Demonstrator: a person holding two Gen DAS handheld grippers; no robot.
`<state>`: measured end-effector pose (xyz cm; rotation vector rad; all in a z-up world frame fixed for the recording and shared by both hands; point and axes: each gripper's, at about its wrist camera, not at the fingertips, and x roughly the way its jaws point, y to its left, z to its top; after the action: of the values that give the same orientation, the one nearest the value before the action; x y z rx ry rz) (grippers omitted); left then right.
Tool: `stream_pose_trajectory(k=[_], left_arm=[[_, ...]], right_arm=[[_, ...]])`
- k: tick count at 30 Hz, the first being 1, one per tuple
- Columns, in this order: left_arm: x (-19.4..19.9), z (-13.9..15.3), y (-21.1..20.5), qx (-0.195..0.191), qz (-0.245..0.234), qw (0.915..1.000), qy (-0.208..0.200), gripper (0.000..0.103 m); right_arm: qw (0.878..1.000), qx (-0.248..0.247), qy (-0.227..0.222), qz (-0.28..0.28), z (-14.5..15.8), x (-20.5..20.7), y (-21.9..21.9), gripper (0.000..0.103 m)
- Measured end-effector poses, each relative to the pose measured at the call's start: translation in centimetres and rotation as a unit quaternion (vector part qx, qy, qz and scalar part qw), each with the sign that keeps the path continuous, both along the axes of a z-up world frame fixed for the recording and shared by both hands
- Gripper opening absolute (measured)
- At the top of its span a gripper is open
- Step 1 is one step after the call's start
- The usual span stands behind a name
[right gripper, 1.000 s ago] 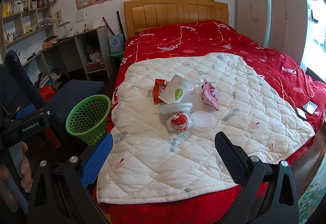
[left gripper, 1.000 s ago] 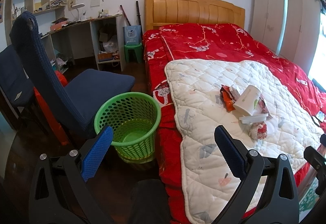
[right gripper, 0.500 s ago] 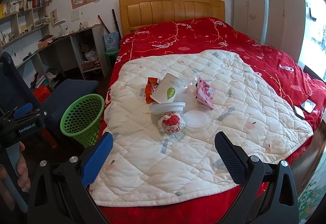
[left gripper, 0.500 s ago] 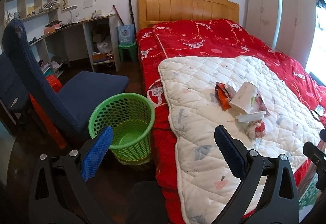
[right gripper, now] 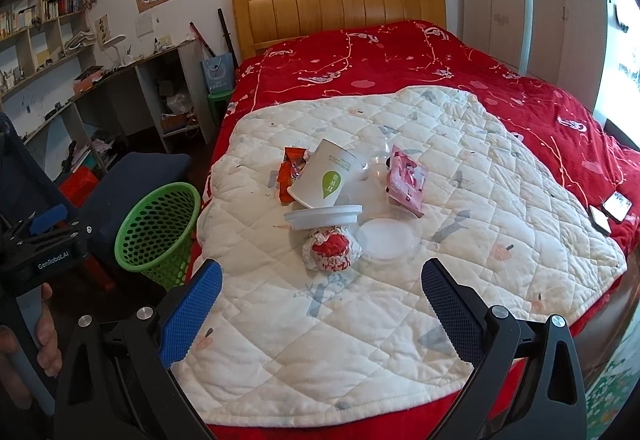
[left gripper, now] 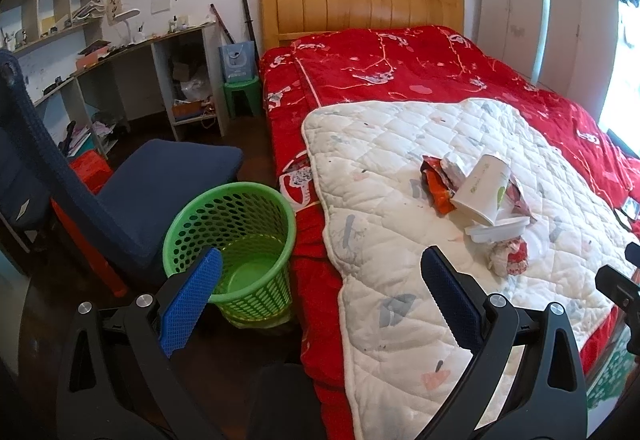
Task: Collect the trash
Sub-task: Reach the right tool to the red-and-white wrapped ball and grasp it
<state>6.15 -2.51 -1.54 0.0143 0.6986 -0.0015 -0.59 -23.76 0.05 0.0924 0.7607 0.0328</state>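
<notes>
Trash lies in a heap on the white quilt [right gripper: 460,143]: a tipped paper cup [right gripper: 326,179], an orange wrapper [right gripper: 289,175], a white lid [right gripper: 322,216], a crumpled red-and-white wrapper [right gripper: 330,246], a clear lid [right gripper: 386,236] and a pink packet [right gripper: 406,181]. The cup [left gripper: 482,187] and crumpled wrapper [left gripper: 508,258] also show in the left wrist view. A green mesh bin [left gripper: 232,240] stands on the floor left of the bed; it also shows in the right wrist view [right gripper: 158,234]. My left gripper [left gripper: 320,284] is open and empty, near the bin. My right gripper [right gripper: 320,290] is open and empty, short of the heap.
A blue chair [left gripper: 132,183] stands left of the bin. A desk with shelves [left gripper: 132,51] lines the left wall. The red bed cover [right gripper: 400,55] reaches the wooden headboard [right gripper: 336,3]. Two phones [right gripper: 610,209] lie near the bed's right edge. Wardrobes [right gripper: 532,3] stand at right.
Both grippers have drifted a little closer to the bed and bin; the trash heap looks larger in both views. Nothing has been picked up.
</notes>
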Motion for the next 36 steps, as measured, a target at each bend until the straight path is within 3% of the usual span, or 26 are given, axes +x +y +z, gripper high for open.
stream_pose_trajectory(k=[16,30,36], left_arm=[[3.7,-1.3,-0.2,0.004,0.000,0.9998,0.019,0.098],[6.1,-3.1,0.3,0.000,0.010,0.9989,0.046,0.098],[6.8,-3.4,0.0,0.001,0.003,0.9988,0.049,0.098]], right_arm=[[0.998,0.017,0.050,0.033,-2.7,5.8,-1.5,0.097],[0.993,0.003,0.100,0.066,-8.3,10.3,-0.8,0.095],[0.991,0.011,0.116,0.065,-10.0,11.9,-1.1,0.081]])
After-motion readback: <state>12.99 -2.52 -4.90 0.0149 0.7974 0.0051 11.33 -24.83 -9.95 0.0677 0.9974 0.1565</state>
